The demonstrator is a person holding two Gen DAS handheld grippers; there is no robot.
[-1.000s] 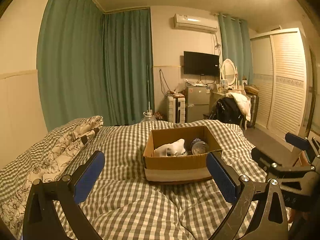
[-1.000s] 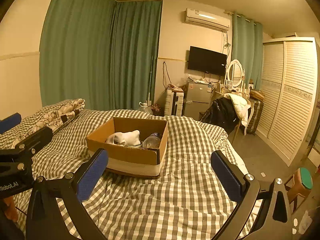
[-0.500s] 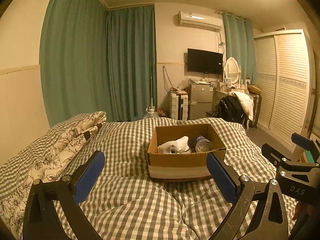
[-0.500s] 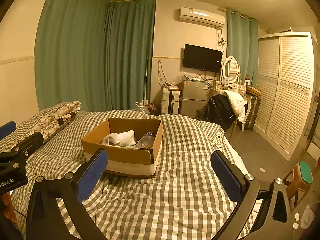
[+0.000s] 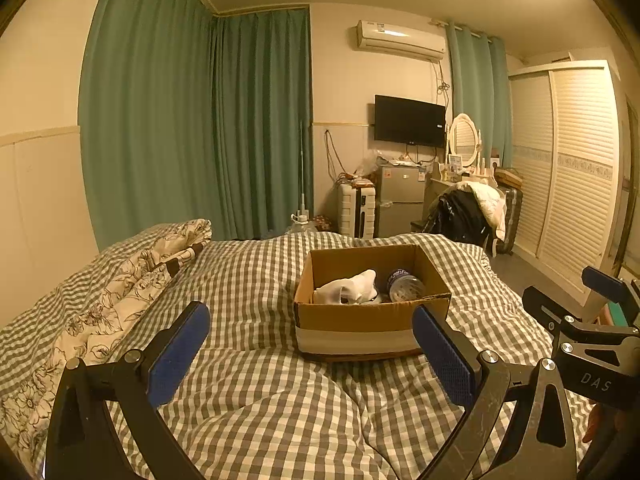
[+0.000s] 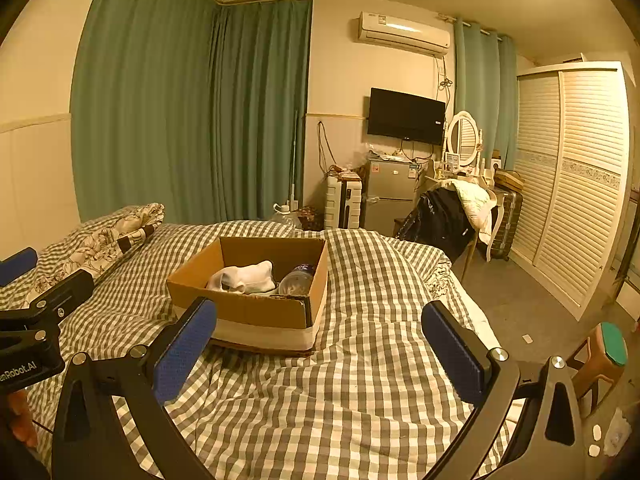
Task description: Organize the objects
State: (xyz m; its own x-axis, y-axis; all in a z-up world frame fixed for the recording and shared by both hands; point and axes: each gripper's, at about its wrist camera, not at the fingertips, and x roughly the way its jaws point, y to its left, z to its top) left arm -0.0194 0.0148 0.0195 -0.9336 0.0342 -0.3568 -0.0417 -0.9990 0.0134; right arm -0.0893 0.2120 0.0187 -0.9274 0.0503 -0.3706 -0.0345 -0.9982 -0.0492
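Observation:
An open cardboard box [image 5: 360,320] [image 6: 256,312] rests on the checked bed cover, ahead of both grippers. Inside it lie a white cloth bundle [image 5: 348,290] [image 6: 244,278] and a clear plastic bottle [image 5: 404,288] [image 6: 298,280] on its side. My left gripper [image 5: 310,356] hovers open over the bed, a short way in front of the box, with nothing between its blue pads. My right gripper [image 6: 320,354] is open too and empty, near the box's front right corner. Each gripper shows at the edge of the other's view.
The checked bed [image 5: 248,280] fills the foreground, with a floral quilt [image 5: 120,296] bunched on the left. Beyond the bed stand a small fridge [image 5: 400,200], a suitcase [image 5: 356,210], a chair with clothes [image 5: 468,208] and a louvred wardrobe [image 5: 576,168]. A stool [image 6: 604,356] sits right of the bed.
Both grippers have lifted and drawn back a little, so the box sits slightly lower and further off in both views. Both stay open and empty.

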